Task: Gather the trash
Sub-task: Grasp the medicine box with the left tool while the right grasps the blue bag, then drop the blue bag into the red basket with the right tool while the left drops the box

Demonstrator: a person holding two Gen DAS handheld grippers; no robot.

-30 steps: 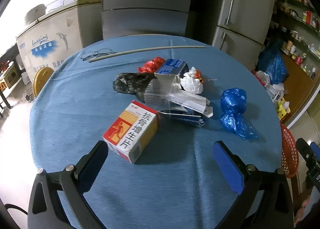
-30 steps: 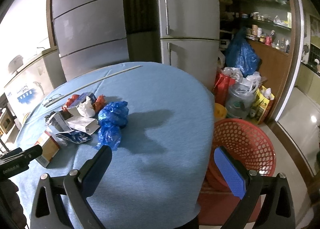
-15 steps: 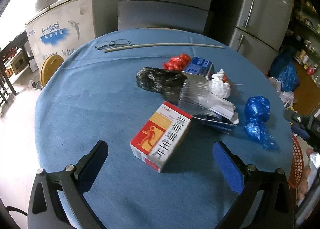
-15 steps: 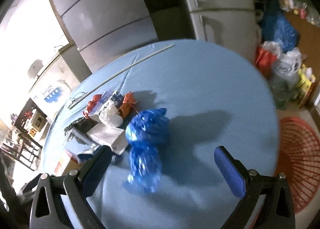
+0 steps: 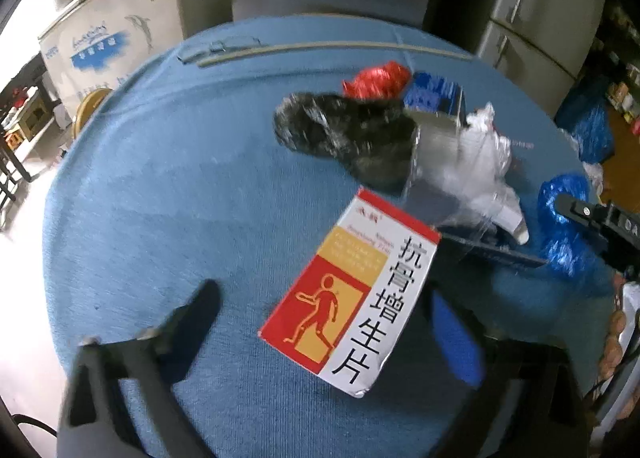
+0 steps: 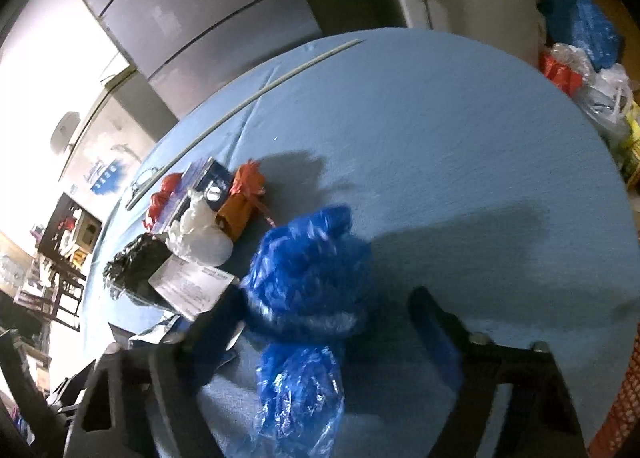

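Observation:
A red, yellow and white medicine box (image 5: 352, 298) lies on the blue tablecloth (image 5: 160, 198), between the fingers of my left gripper (image 5: 326, 322). Its jaws are closing, and a gap still shows on the box's left side. A crumpled blue plastic bag (image 6: 308, 278) sits between the fingers of my right gripper (image 6: 326, 322), whose jaws are also closing; the right finger stands clear of the bag. Behind the box is a heap of trash: a black bag (image 5: 348, 138), a red bag (image 5: 376, 78), a blue carton (image 5: 436, 94) and a white bag (image 5: 484, 146).
A long pale stick (image 5: 320, 48) and a pair of glasses (image 5: 216, 48) lie at the table's far edge. A red mesh basket (image 6: 624, 410) stands beside the table at the right. Fridges and a chest freezer (image 5: 112, 38) stand behind, with bags (image 6: 580, 18) on the floor.
Both grippers have come down and closer to the table. The box now lies between the left fingers and the blue bag between the right fingers. Both pairs of jaws have narrowed.

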